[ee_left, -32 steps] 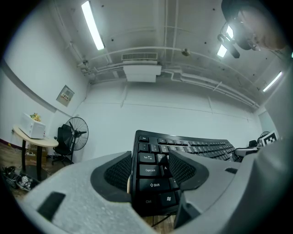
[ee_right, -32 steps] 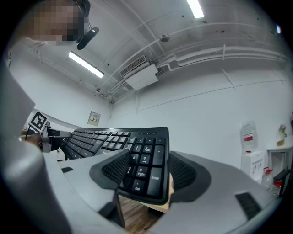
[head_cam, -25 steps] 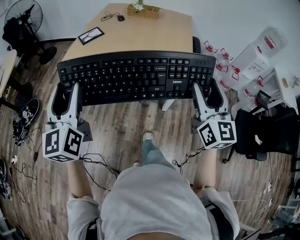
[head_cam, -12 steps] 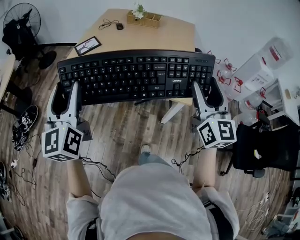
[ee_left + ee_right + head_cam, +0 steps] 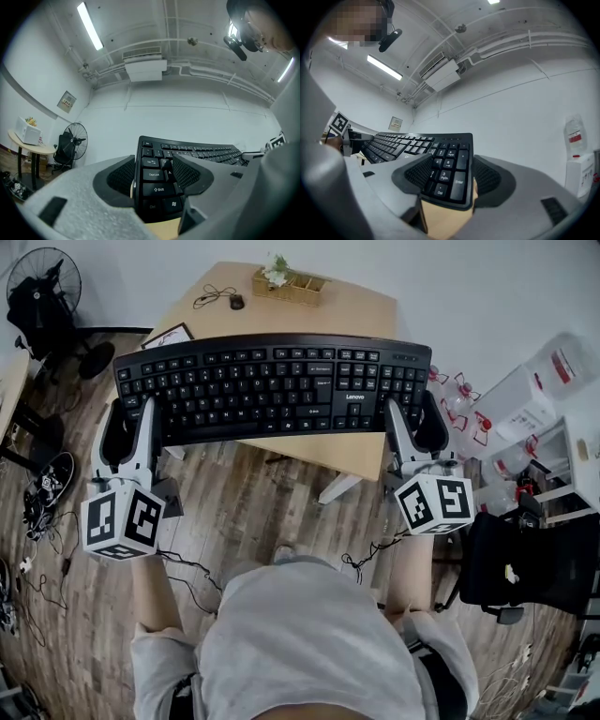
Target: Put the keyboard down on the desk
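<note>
A wide black keyboard [image 5: 272, 385] hangs level over the near edge of the light wooden desk [image 5: 309, 310], gripped at both ends. My left gripper [image 5: 131, 415] is shut on its left end, and the Shift and Ctrl keys [image 5: 158, 187] show between the ribbed pads. My right gripper [image 5: 412, 418] is shut on its right end, clamped over the number pad [image 5: 446, 172]. Desk wood shows just beneath the keyboard in the left gripper view [image 5: 161, 230] and the right gripper view [image 5: 440, 215]. I cannot tell whether the keyboard touches the desk.
At the desk's far edge stand a wooden tray with a plant [image 5: 286, 282] and a mouse with its cable [image 5: 234, 301]; a framed picture [image 5: 169, 334] lies at the left edge. A fan [image 5: 42, 287] stands left, water jugs [image 5: 553, 362] and a black chair [image 5: 525, 559] right. Cables [image 5: 187, 568] trail on the floor.
Both grippers have carried the keyboard forward, from above the floor before the desk to over the desk's near part. Their grip is unchanged.
</note>
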The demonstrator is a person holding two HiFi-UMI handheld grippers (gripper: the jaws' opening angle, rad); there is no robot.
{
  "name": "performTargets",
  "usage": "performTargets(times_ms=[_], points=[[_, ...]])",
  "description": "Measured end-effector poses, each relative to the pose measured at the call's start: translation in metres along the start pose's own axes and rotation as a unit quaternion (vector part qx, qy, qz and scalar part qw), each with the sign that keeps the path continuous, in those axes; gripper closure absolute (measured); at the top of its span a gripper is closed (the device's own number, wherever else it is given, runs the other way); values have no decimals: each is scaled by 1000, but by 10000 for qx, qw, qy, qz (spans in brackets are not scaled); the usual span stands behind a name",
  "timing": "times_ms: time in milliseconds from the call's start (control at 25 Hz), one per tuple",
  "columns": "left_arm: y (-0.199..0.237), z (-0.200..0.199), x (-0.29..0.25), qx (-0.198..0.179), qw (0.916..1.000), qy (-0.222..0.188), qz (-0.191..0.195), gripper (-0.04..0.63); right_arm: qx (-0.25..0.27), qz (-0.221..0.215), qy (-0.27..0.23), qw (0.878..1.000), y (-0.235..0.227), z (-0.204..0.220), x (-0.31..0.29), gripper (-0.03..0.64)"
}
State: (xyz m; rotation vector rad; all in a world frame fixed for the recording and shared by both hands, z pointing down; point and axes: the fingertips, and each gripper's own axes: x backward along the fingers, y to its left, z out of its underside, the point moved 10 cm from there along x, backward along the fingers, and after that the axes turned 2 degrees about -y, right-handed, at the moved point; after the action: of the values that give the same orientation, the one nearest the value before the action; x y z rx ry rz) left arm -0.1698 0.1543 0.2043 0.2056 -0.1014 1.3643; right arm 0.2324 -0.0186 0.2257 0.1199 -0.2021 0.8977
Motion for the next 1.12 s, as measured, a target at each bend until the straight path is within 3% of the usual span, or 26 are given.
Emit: performTargets(times_ms=[600,1120], points=[[-8,17,-70,-54,9999,99,25,345,-84,73,31,9999,-38,23,-53,362],[29,49,-202,68,9981,405,470,345,-38,575,263,9980,-53,52,-143,362]])
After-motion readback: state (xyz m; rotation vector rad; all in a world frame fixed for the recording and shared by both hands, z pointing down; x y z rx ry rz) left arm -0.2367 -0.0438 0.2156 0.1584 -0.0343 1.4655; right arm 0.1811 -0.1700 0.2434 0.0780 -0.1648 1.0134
